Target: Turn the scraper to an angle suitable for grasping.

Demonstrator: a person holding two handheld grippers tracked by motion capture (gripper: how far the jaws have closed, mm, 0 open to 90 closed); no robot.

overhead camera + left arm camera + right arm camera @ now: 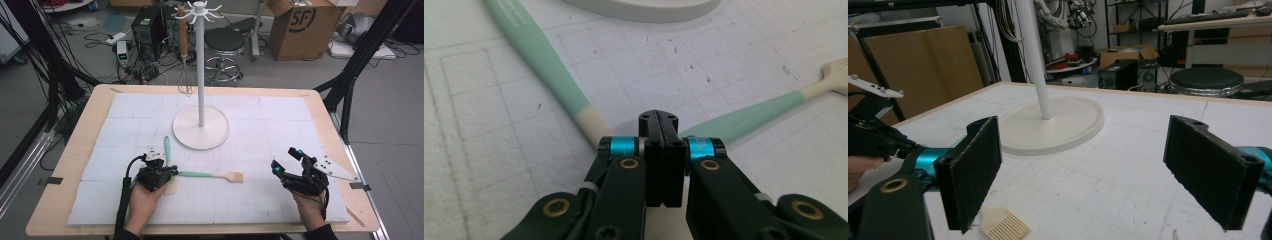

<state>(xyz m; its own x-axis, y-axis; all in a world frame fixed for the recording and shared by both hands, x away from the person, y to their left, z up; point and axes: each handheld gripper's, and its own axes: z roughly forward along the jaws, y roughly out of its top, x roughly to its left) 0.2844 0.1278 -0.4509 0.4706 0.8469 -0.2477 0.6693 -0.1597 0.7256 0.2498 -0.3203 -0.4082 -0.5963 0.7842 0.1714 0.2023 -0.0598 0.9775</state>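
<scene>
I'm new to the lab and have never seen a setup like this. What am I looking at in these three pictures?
A person sits at a table holding a hand-operated two-jaw gripper in each hand. One picture looks down from above; the other two come from cameras riding on the grippers.

On the white mat stands a rack, a post on a round base with hooks on top, and a whisk hangs from it. Two mint-handled utensils lie on the mat: a spatula and a slotted turner.

The left gripper hovers where their handles meet, jaws closed with nothing visibly between them. The right gripper has its jaws wide open and empty.
</scene>
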